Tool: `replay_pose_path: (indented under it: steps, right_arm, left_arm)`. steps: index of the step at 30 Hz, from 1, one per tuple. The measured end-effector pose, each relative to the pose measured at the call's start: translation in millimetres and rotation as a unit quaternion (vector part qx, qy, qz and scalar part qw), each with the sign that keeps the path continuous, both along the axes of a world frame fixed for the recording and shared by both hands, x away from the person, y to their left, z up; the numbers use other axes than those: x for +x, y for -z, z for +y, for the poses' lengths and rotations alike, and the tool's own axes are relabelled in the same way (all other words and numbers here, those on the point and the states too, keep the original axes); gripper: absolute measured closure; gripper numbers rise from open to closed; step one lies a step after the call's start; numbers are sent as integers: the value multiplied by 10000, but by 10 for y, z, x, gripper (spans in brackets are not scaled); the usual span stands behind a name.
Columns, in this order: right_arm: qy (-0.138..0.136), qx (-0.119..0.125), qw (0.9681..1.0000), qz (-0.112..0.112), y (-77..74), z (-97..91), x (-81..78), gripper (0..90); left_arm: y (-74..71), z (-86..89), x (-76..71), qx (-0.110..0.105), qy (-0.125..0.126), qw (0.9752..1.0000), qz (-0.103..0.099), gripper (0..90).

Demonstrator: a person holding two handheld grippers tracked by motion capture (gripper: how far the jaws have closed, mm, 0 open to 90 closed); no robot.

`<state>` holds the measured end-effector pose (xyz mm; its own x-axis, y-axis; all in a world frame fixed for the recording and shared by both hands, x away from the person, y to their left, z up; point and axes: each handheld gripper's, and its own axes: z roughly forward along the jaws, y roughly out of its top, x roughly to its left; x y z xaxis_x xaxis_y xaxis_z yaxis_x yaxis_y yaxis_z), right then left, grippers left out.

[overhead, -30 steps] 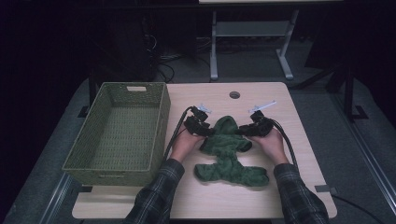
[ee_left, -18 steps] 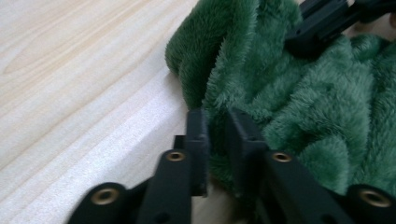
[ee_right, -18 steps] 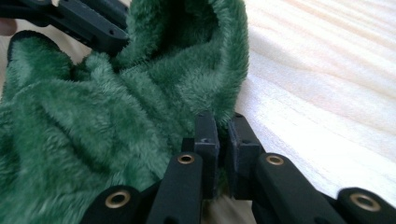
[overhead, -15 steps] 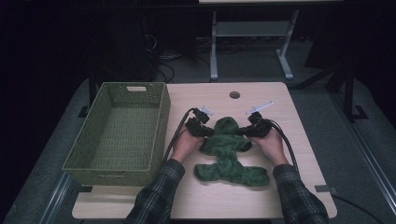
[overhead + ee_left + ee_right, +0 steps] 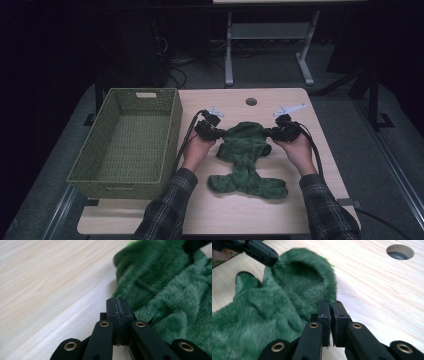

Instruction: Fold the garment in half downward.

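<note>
A fuzzy green cloth [image 5: 246, 159] lies on the wooden table [image 5: 235, 215], just to the right of the woven green basket [image 5: 125, 145]. Its long way runs from the far side of the table toward the person. The far end is bunched up and held between the two grippers. The near end spreads out flat and wide.

The left gripper [image 5: 218, 131] points to the right, at the cloth. Its jaws have just been closing and now pinch the cloth's left edge. The right gripper [image 5: 270, 133] points to the left. Its jaws have just been closing too, and they pinch the cloth's right edge. Both forearms in checked sleeves [image 5: 167, 215] reach forward from the near edge of the table, with the hands cupped under the grippers.
</note>
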<state>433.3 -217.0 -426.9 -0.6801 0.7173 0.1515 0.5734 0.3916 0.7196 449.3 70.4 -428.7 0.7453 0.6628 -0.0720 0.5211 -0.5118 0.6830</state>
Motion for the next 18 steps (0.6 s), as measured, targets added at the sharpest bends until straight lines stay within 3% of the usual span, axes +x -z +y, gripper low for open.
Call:
replay_pose_path:
  steps: [3, 5, 12, 16, 18]
  right_arm:
    - [42, -223, 9997, 71, 77, -30, 34, 861]
    - [65, -307, 9993, 184, 151, -43, 57, 860]
    - [64, -627, 9970, 453, 363, 10, 95, 855]
    - [117, -609, 9970, 456, 362, 9, 111, 795]
    - [153, -530, 9974, 457, 322, -13, 101, 754]
  left_arm:
    - [63, 11, 21, 78, -195, 9997, -85, 900]
    - [133, 12, 34, 131, -238, 9996, -23, 900]
    - [277, -18, 64, 264, -240, 9994, 15, 900]
    - [310, -36, 71, 301, -181, 9994, 40, 889]
    - [270, -22, 61, 130, -215, 9997, 54, 865]
